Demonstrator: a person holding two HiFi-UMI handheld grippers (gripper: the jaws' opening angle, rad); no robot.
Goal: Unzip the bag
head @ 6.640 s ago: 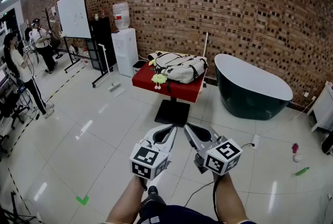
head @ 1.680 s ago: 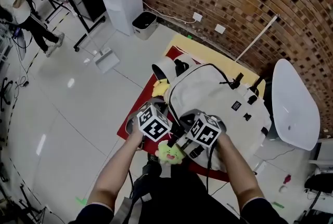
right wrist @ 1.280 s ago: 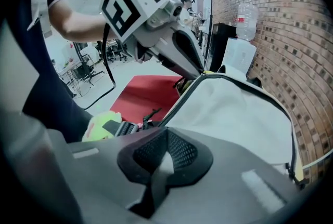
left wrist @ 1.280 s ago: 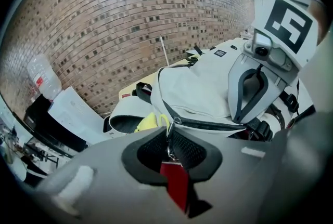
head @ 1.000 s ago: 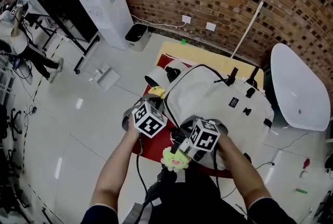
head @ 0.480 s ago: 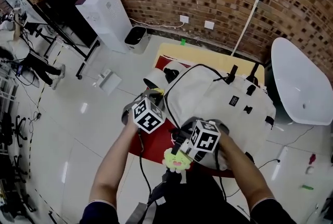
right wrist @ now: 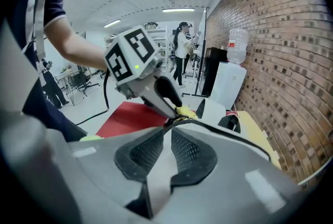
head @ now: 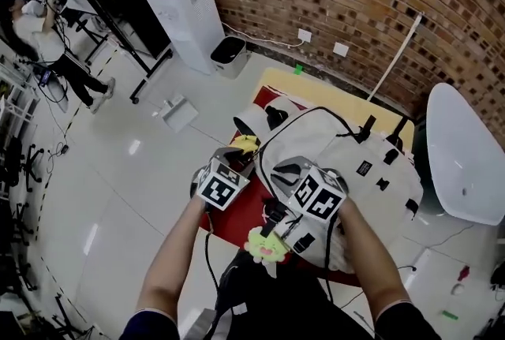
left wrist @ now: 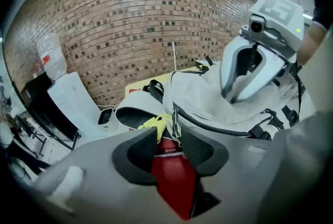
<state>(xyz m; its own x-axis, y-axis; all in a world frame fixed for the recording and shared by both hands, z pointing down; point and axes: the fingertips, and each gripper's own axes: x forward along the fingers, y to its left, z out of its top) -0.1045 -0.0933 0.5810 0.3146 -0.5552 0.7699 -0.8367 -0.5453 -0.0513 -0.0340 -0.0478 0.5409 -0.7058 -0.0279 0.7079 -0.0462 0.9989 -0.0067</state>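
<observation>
A white backpack point(head: 355, 149) with a black zipper line lies on a small red table point(head: 237, 212). My left gripper point(head: 241, 161) sits at the bag's near left corner. Its jaws have just been opening and stand open point(left wrist: 169, 147). The metal zipper pull chain point(left wrist: 176, 127) hangs between the pads, close to the right one, and is not pinched. My right gripper point(head: 280, 171) hovers over the bag's top beside the left one. Its jaws point(right wrist: 165, 153) have just been opening to a narrow gap, and only bag fabric shows beyond it. A yellow-green plush charm point(head: 267, 245) dangles at the table's front.
A white water dispenser point(head: 193, 15) and a small bin point(head: 230, 53) stand by the brick wall at the back left. A dark tub with a white rim point(head: 465, 149) is at the right. A pole point(head: 398, 50) leans on the wall. A person point(head: 35, 23) stands far left.
My right gripper has lifted and moved further over the bag's top. The left gripper has stayed at the bag's corner. The head view has swung a little.
</observation>
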